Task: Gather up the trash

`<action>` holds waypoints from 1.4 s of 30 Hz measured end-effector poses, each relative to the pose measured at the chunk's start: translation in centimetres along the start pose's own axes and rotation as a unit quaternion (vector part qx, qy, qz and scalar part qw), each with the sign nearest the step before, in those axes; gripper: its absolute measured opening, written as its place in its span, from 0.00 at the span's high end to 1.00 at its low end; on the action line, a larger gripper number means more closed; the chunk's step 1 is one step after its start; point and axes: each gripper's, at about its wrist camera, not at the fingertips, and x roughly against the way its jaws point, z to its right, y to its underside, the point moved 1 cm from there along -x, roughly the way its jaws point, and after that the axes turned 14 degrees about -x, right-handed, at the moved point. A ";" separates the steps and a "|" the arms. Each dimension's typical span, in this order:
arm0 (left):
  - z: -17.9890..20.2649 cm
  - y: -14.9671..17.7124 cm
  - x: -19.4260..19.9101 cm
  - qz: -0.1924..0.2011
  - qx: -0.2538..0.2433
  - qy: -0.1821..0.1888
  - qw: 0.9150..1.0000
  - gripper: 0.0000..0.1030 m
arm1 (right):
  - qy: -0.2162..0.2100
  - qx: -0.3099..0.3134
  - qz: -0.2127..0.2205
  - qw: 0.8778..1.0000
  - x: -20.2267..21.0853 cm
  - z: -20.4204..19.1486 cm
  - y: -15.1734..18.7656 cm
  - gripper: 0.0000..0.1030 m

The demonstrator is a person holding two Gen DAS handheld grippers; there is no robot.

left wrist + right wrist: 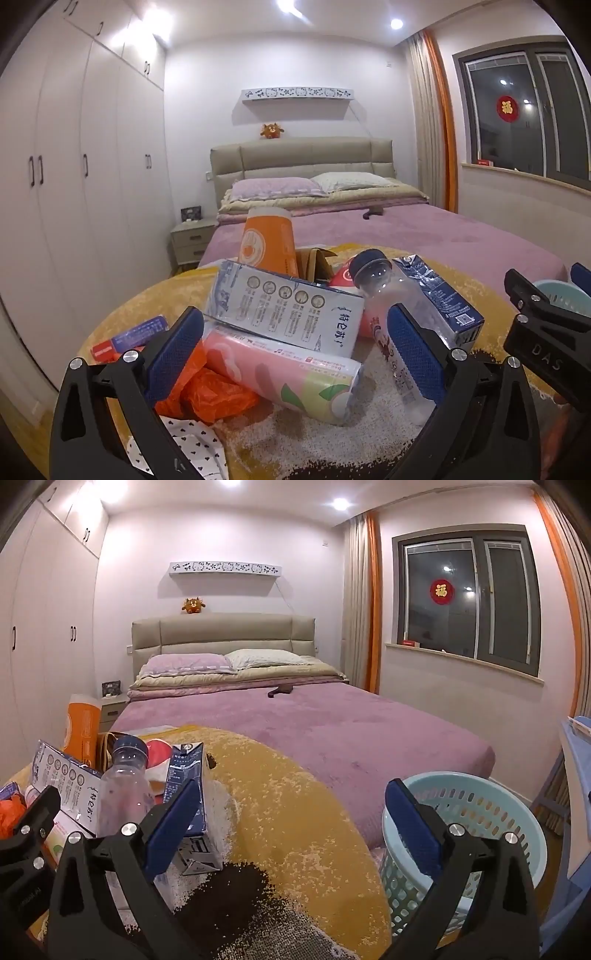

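Note:
Trash lies piled on a round yellow-and-white mat [295,435]: a pink can [284,373] on its side, a white-blue carton [291,310], a clear bottle [384,291] with a blue cap, a dark blue milk carton [443,295], an orange plastic bag [210,395] and an orange cup [269,240]. My left gripper [295,354] is open, its pads on either side of the pink can. My right gripper [295,827] is open and empty over the mat, beside the dark blue milk carton [192,794]. A light blue basket [476,834] stands to the right.
A bed with a purple cover [332,731] lies behind the mat. White wardrobes [74,166] line the left wall. A nightstand [192,236] stands by the bed head. A small red-blue box [129,336] lies at the mat's left. Blue furniture [576,775] stands at far right.

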 end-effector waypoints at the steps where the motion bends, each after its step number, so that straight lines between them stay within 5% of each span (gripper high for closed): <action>1: -0.4 0.3 -0.3 0.000 0.002 0.002 1.000 0.06 | 0.000 0.001 0.001 1.000 0.3 0.0 -0.1 0.07; 42: -1.1 0.8 -1.7 -0.024 0.028 0.030 0.999 0.06 | 0.004 0.000 0.010 1.000 0.5 0.1 0.0 0.07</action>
